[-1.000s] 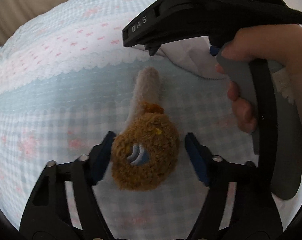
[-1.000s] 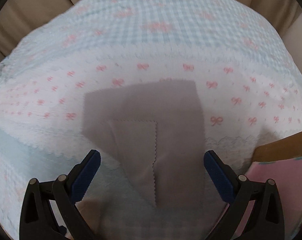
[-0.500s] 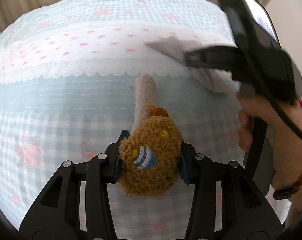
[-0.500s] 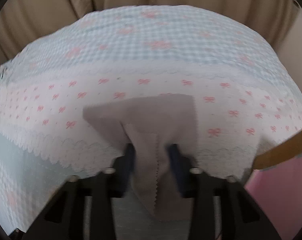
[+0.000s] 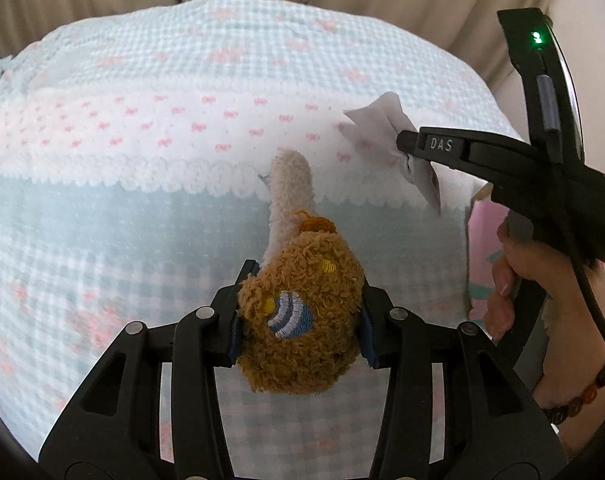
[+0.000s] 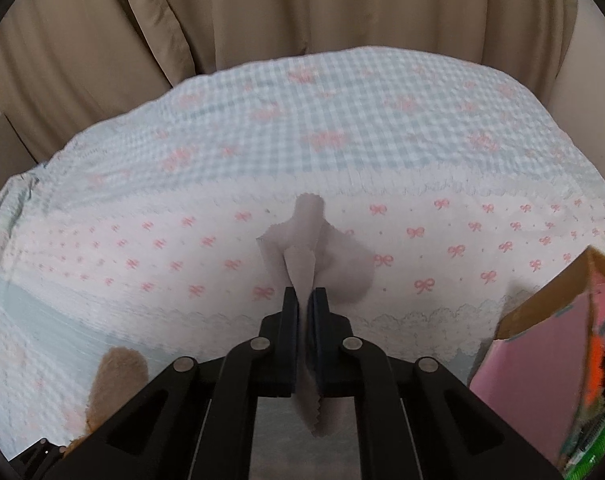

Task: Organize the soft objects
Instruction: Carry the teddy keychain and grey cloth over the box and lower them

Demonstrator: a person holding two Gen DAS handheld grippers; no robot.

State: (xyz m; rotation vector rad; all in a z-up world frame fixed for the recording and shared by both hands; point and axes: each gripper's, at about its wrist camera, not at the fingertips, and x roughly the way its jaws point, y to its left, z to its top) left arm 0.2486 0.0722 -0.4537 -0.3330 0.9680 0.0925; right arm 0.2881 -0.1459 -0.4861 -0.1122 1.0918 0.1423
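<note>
Beige curtains (image 6: 262, 20) hung behind a bed covered by a pale blue gingham blanket (image 5: 122, 240) with pink bows. Toward its near edge, the left gripper (image 5: 298, 312) had its fingers pressed on the brown head of a plush toy (image 5: 302, 312), whose cream end pointed toward the far edge. Further right, the right gripper (image 6: 303, 312) had just been closing; its fingers pinched a grey cloth (image 6: 302, 240) bunched above the blanket. A pink box (image 6: 542, 360) stood at the right edge.

soft even daylight, faint shadows, slight motion blur, strong fisheye edge curvature
</note>
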